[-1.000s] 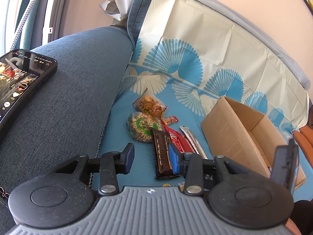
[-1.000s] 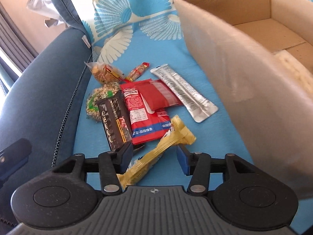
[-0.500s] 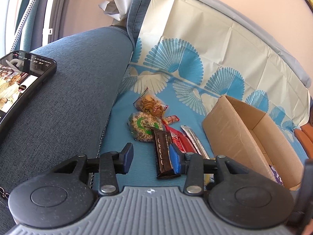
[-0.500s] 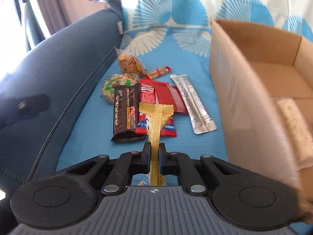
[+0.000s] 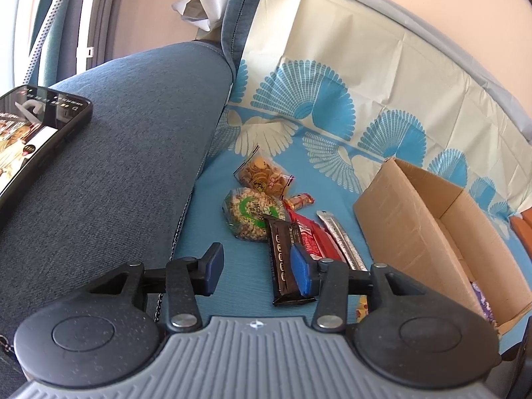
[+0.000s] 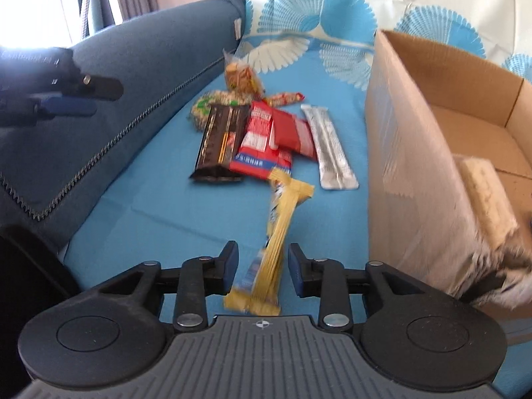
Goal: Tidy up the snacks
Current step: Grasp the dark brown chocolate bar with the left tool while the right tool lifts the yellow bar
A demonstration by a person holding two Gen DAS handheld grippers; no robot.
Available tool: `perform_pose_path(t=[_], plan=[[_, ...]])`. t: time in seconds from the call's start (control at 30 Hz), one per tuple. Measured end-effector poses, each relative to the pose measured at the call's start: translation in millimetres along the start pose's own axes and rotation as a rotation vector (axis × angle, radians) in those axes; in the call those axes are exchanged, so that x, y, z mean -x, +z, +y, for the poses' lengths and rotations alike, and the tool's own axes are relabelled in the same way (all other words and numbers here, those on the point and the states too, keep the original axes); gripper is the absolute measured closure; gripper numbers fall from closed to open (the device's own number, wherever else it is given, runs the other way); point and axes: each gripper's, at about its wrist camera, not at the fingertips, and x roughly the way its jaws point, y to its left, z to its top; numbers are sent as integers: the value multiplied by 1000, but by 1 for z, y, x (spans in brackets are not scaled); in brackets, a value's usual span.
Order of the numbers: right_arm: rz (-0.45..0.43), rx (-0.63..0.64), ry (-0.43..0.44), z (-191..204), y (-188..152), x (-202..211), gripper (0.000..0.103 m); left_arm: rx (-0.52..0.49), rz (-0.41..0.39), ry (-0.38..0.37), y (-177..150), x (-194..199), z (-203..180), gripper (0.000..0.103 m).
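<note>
Now, from left to right: the left gripper hangs parted and empty beside the dark bar; the right gripper, clamped a moment ago, has just been opening, so the yellow packet slips loose between unclenched jaws, short of the cardboard box

The phone on the sofa arm is cut off by the left edge of the left wrist view, and its screen is too small to read. In the right wrist view the near wall of the cardboard box and the pale packet inside it are smeared with blur, and the box runs off the right edge. The yellow snack bar between the jaws of the right tool is blurred, its print unreadable, and its near end is hidden behind the tool's body.
</note>
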Motion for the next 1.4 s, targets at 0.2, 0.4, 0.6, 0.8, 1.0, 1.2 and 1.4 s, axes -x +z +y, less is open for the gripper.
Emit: perform_pose_path(t=[0.2,0.4,0.6,0.8,1.0,1.2,1.4], plan=[[21,82,56,-1,-5,11,78,-15,15,36,-1,-6,-6,53],[-11,142,82,-7,-15,27,78,-10,62,52,1,-19,-9,51],[-6,102,75,-17,-31,21,78,-48,121,59,4,-37,-17,49],[-16,94,103,-20,-31,15,78,-62,177,98,10,-69,-27,42],[-4,88,133,-24,-28,13,77,-52,240,131,11,-110,-40,38],[5,89,148,-24,-27,10,77,-69,252,145,12,-138,-64,31],[11,93,156,-24,-28,8,77,-130,297,212,9,-158,-80,37]])
